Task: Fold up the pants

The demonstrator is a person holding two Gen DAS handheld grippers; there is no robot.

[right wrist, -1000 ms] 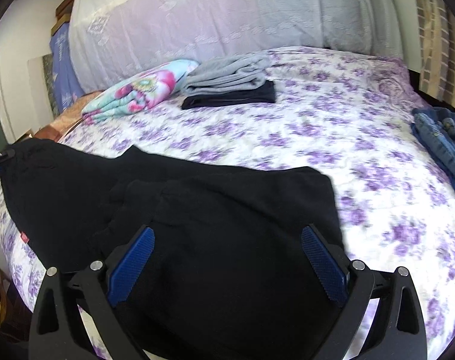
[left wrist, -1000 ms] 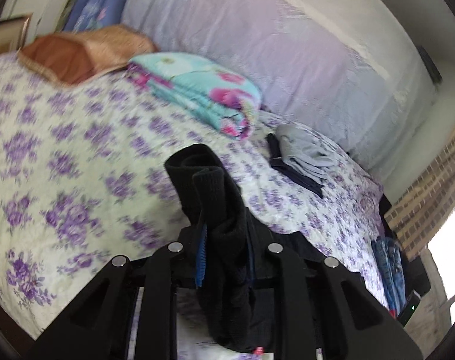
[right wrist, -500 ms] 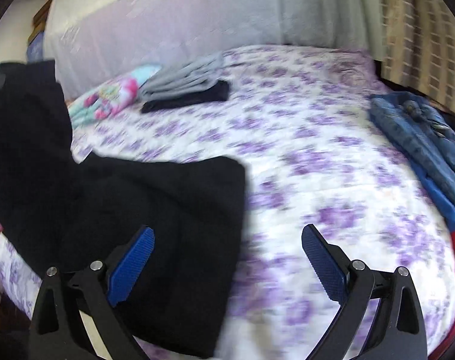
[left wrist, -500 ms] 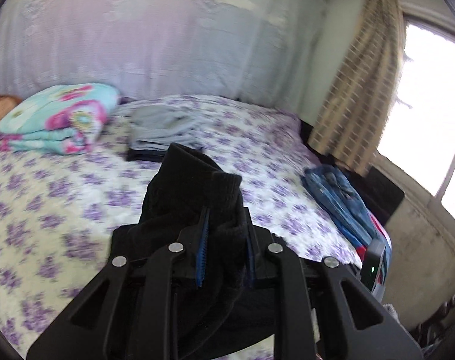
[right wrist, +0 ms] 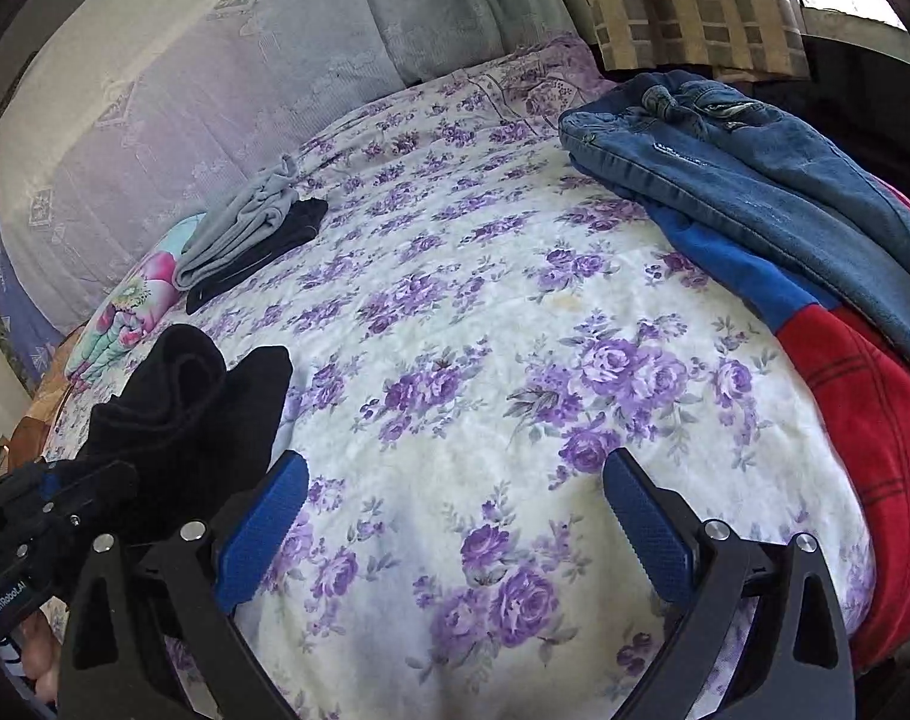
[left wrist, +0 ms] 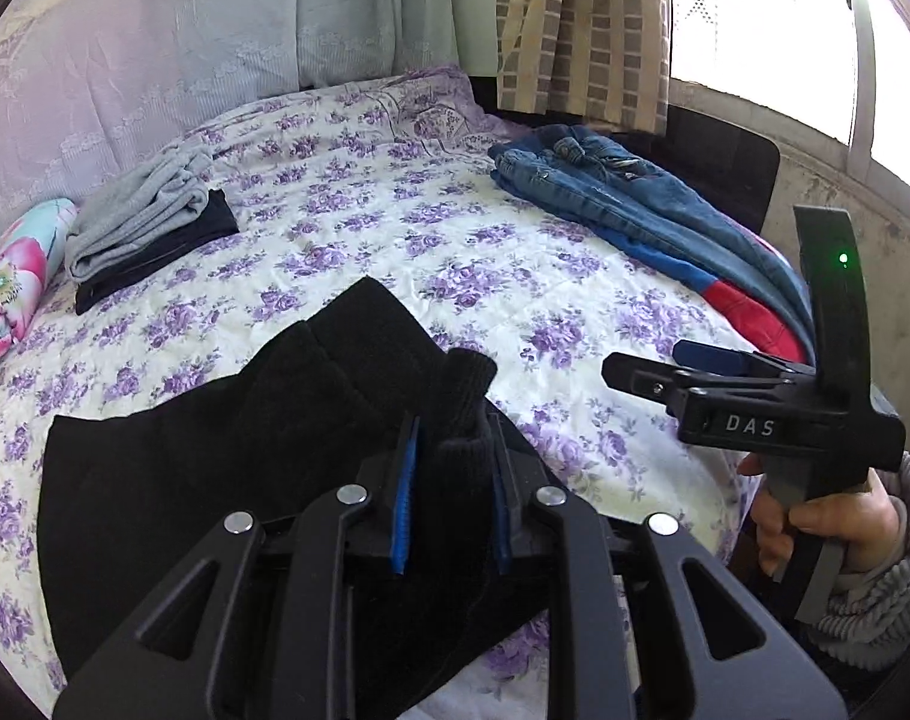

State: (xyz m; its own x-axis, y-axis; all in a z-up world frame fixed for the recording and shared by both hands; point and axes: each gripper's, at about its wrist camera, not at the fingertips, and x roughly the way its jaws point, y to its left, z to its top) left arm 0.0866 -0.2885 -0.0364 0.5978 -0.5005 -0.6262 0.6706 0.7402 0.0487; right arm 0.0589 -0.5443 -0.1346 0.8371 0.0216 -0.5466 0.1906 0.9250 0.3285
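Note:
The black pants [left wrist: 215, 468] lie in a doubled heap on the purple-flowered bedspread [left wrist: 431, 228]. My left gripper [left wrist: 450, 423] is shut on a ribbed cuff end of the pants, which stands up between the blue pads. In the right wrist view the black pants [right wrist: 191, 408] bunch at the left, with the left gripper [right wrist: 41, 510] beside them. My right gripper [right wrist: 455, 516] hangs open over bare bedspread [right wrist: 484, 300], nothing between its fingers. That right gripper [left wrist: 652, 363] also shows at the right of the left wrist view, held by a hand [left wrist: 826, 516] in a grey sleeve.
Folded grey and black clothes [left wrist: 143, 222] and a floral blanket roll [left wrist: 5, 288] lie at the far left. Blue jeans [left wrist: 622, 198] on blue and red garments [right wrist: 862, 420] lie along the right edge of the bed. A curtain [left wrist: 574, 30] and window stand behind.
The left gripper swung across to the right, carrying the black cuff over the rest of the pants. The right gripper slid right off the pants and now hangs over bare bedspread, still open.

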